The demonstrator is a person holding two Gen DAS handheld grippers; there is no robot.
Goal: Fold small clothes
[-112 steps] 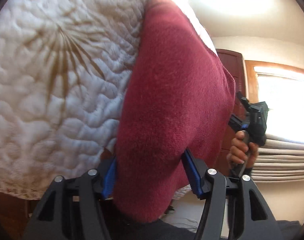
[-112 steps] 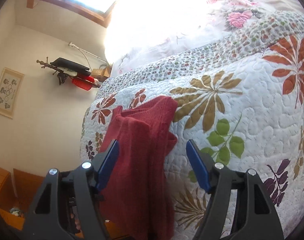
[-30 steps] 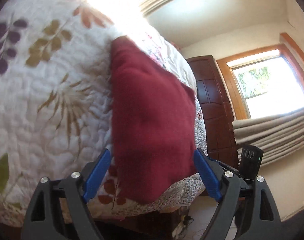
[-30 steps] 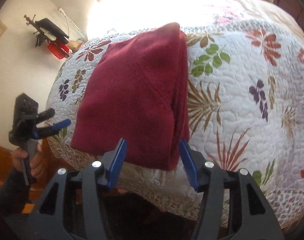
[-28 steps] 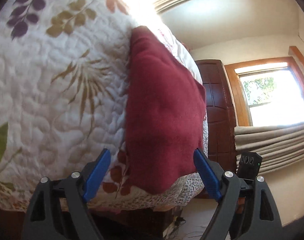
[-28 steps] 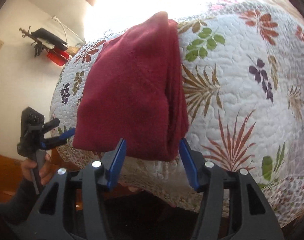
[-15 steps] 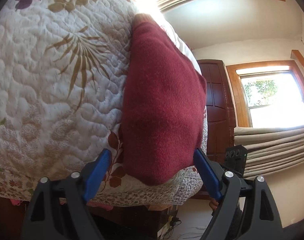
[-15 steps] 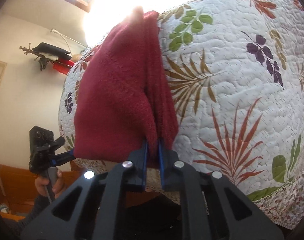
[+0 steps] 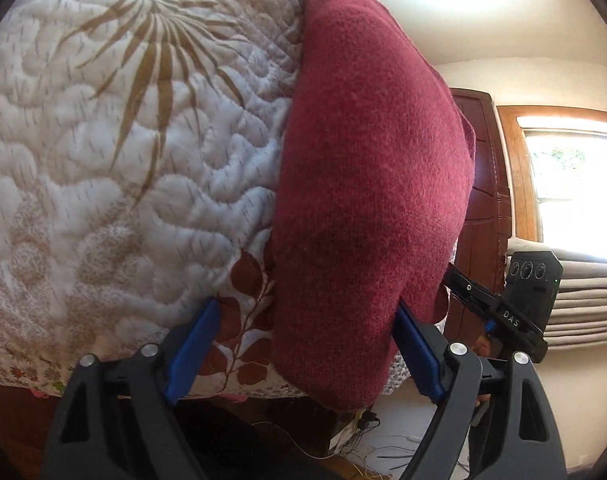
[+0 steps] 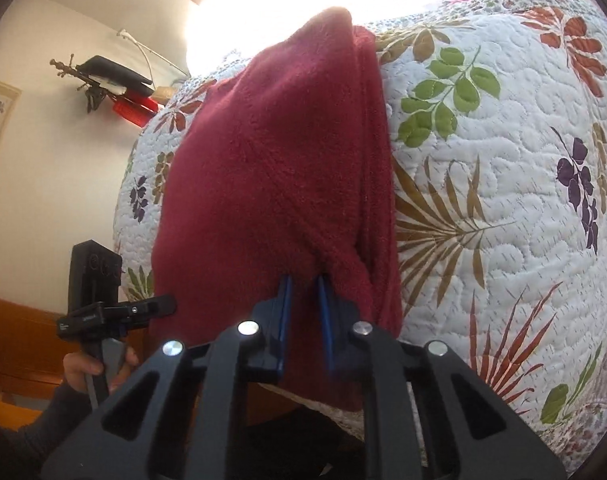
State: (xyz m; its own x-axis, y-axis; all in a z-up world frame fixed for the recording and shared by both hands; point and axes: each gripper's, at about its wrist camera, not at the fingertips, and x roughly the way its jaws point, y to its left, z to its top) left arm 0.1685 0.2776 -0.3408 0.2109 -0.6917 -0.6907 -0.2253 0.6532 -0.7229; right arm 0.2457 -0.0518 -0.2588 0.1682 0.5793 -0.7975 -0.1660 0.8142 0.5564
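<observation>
Maroon sweater point(image 10: 279, 184) lies folded at the quilted bed's point(image 10: 503, 208) edge; right gripper point(image 10: 303, 312) pinches its near hem shut; left gripper point(image 9: 303, 344) hangs spread around the other corner; clamp both corners evenly before lifting.

The red garment point(image 9: 367, 200) hides the right tool's point(image 10: 303, 292) tips. Glare washes out the bed's point(image 10: 503, 160) far end. The garment also covers part of one left tool point(image 9: 303, 344) finger.

The garment point(image 10: 287, 184) lies on the quilt point(image 10: 483, 184), overhanging its near edge. The right gripper point(image 10: 303, 300) sits at that edge; the left gripper point(image 9: 303, 344) straddles the garment's opposite corner.
</observation>
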